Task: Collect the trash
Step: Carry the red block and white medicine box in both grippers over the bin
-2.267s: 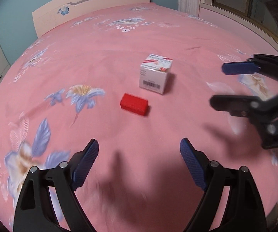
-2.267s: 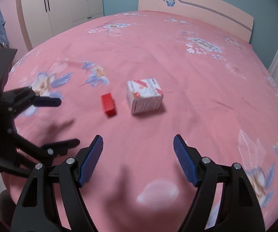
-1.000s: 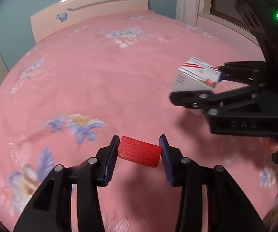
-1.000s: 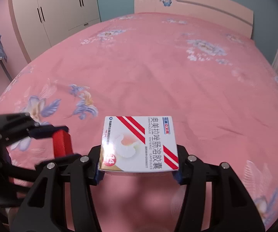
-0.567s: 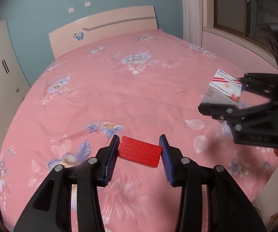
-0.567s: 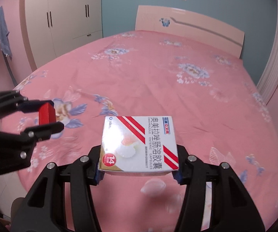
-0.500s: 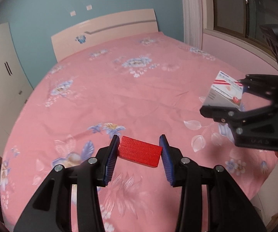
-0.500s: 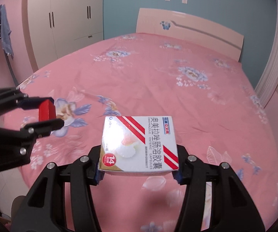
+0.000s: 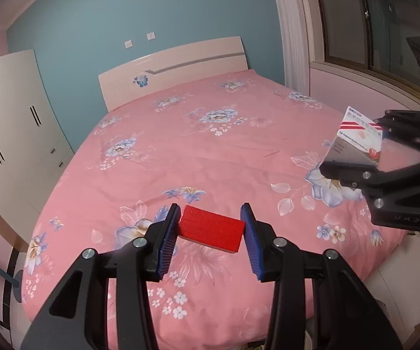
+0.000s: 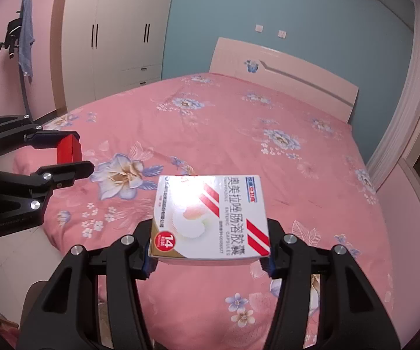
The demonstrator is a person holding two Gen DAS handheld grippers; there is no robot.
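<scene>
**Q:** Reading from left to right, what does each gripper hold?

**A:** The left gripper (image 9: pixel 212 227) has its jaws clamped on the two short ends of a red block (image 9: pixel 211 228), which hangs clear above the bed (image 9: pixel 180 151). In the right wrist view the same gripper (image 10: pixel 64 153) appears at the left edge, the block (image 10: pixel 69 153) pinched between its upper and lower finger. The right gripper (image 10: pixel 208 258) has its jaws closed on the sides of a medicine box (image 10: pixel 210 217), printed face up, with red stripes and a red "14" disc. The left wrist view shows that box (image 9: pixel 358 143) tilted, held at the right edge of the frame.

**Q:** Where do the two items stand relative to the bed?

**A:** Both are in the air, well apart from each other, near the foot of the bed. Neither touches the pink flowered cover.

**Q:** How far along is the collecting?

**A:** Judged from these views, the pick-up stage is complete: both pieces are lifted, and no other loose object can be made out on the visible part of the cover. The disposal stage remains. No bin or bag is visible in either view, so where the items must go cannot be told.

**Q:** What else frames the scene?

**A:** A wardrobe (image 10: pixel 113 38) at the left, a headboard (image 9: pixel 175 64) against the blue wall, and a window (image 9: pixel 364 20) at the right.
</scene>
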